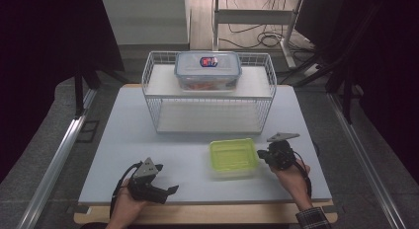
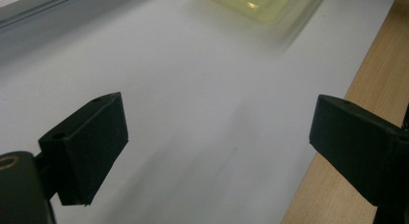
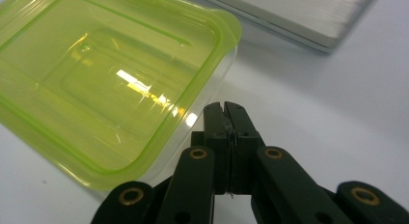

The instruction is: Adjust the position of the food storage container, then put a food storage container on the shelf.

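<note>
Right hand-held gripper (image 1: 261,154) closed, empty, beside green container (image 1: 233,156); left hand-held gripper (image 1: 170,190) open, low over table (image 1: 148,140).

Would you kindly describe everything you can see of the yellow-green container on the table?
The yellow-green container is a shallow, rectangular box of translucent plastic with rounded corners; its green lid has a raised rim and a stepped, recessed centre panel, over a clearer base. The lid is on, and no contents can be made out. It sits flat on the white table, in front of the wire basket. The right gripper, jaws shut, sits at its right edge; whether they touch cannot be told. The left gripper is open, well apart.
</note>
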`<action>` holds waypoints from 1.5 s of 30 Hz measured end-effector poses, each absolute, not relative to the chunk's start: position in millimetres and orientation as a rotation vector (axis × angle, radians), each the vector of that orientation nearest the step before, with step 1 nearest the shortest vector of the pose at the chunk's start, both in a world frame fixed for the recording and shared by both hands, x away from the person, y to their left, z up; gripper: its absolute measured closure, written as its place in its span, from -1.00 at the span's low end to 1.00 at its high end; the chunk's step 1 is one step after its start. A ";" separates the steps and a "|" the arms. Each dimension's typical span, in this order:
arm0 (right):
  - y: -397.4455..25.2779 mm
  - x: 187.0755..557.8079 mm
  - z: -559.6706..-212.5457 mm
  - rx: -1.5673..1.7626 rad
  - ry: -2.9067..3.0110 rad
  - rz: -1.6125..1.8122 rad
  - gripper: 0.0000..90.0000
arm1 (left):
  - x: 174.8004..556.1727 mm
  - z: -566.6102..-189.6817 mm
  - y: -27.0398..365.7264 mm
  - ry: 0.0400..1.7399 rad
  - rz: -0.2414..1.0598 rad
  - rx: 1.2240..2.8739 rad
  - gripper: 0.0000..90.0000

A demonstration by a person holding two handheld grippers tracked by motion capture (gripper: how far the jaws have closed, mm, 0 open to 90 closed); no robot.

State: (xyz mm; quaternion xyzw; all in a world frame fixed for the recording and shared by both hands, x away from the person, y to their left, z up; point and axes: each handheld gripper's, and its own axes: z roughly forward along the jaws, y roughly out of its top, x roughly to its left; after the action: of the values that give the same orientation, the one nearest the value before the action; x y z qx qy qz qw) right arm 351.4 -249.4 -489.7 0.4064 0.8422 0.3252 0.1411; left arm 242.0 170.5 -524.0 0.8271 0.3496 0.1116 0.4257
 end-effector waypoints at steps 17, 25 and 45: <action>-198.3 335.2 -497.1 1.023 2.540 0.955 0.97 | 242.1 -524.2 171.5 0.877 0.278 2.068 -0.86; -198.0 333.2 -495.4 0.992 2.516 0.922 0.77 | 242.0 -524.3 172.1 0.879 0.280 2.070 -0.86; -229.8 327.6 -482.6 1.139 2.409 1.106 -0.25 | 241.6 -523.8 172.4 0.878 0.284 2.073 -0.86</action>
State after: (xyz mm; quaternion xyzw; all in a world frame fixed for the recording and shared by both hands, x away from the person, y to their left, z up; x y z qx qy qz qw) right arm 327.6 -229.8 -482.6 0.3916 0.8281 0.3802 0.1278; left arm 241.6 172.4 -523.8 0.8281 0.3506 0.1135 0.4224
